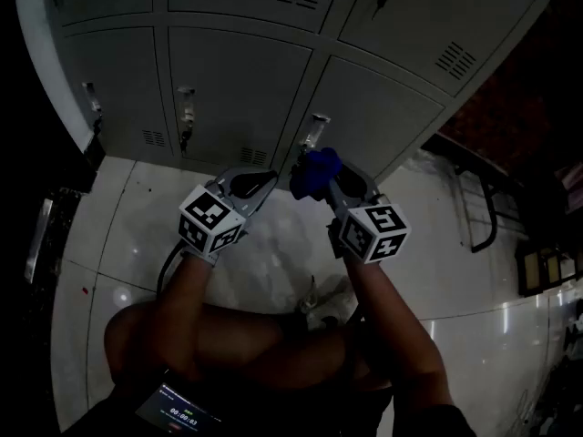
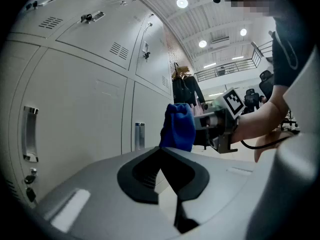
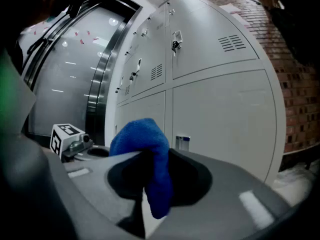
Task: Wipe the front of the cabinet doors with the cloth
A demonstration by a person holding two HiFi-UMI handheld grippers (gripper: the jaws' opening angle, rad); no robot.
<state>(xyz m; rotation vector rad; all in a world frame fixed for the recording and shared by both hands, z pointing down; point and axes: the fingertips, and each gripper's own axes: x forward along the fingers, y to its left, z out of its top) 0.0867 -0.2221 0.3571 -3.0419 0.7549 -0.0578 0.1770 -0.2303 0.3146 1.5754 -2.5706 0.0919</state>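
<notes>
Grey cabinet doors fill the top of the head view, each with a small metal latch. My right gripper is shut on a bunched blue cloth, held close to the latch of the lower right door. In the right gripper view the cloth hangs between the jaws, with the door just beyond. My left gripper sits beside it to the left, shut with nothing in it. The left gripper view shows the cloth and the right gripper past its closed jaws.
Glossy white floor tiles lie below the cabinet. A brick wall and a black metal frame stand at the right. A dark glass doorway is left of the lockers. A small screen rests on the person's lap.
</notes>
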